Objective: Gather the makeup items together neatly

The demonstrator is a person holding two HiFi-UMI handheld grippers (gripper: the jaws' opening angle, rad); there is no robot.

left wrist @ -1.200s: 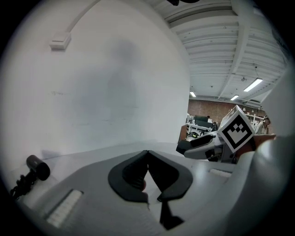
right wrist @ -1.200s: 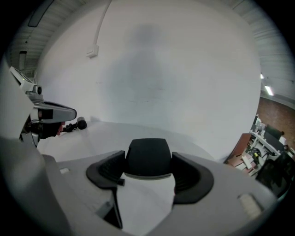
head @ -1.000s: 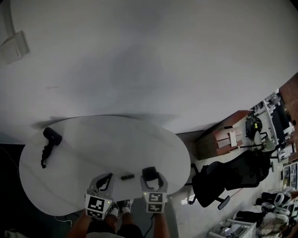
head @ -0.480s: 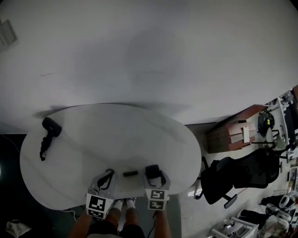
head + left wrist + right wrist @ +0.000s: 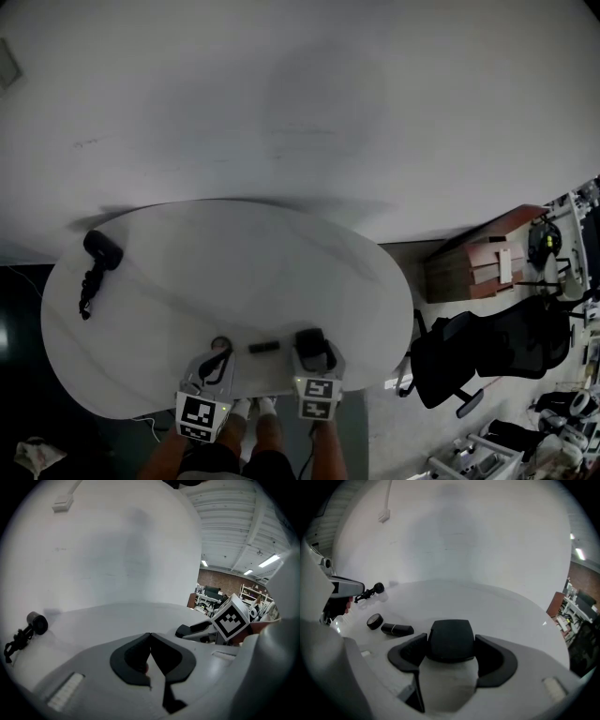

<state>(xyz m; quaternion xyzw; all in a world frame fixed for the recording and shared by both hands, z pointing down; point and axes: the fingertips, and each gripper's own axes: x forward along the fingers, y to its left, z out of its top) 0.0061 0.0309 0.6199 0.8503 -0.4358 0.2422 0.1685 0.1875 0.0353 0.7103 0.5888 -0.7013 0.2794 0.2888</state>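
Note:
On the white oval table (image 5: 234,272), a short black tube (image 5: 263,348) (image 5: 397,629) and a small round black pot (image 5: 220,343) (image 5: 374,621) lie near the front edge, between my two grippers. My right gripper (image 5: 314,354) (image 5: 451,641) is shut on a black squarish compact (image 5: 450,637), which fills the gap between its jaws. My left gripper (image 5: 214,364) (image 5: 150,635) hangs just left of the pot with its jaw tips touching; I see nothing clearly held in it. The right gripper's marker cube (image 5: 229,620) shows in the left gripper view.
A black handled device with a cord (image 5: 96,261) (image 5: 32,624) (image 5: 374,589) lies at the table's far left. A plain white wall stands behind the table. To the right, beyond the table edge, stand a black office chair (image 5: 487,347) and a wooden cabinet (image 5: 478,267).
Both grippers have sunk closer to the table's front edge, the right one still holding the compact. The round pot now shows by the left gripper's tip.

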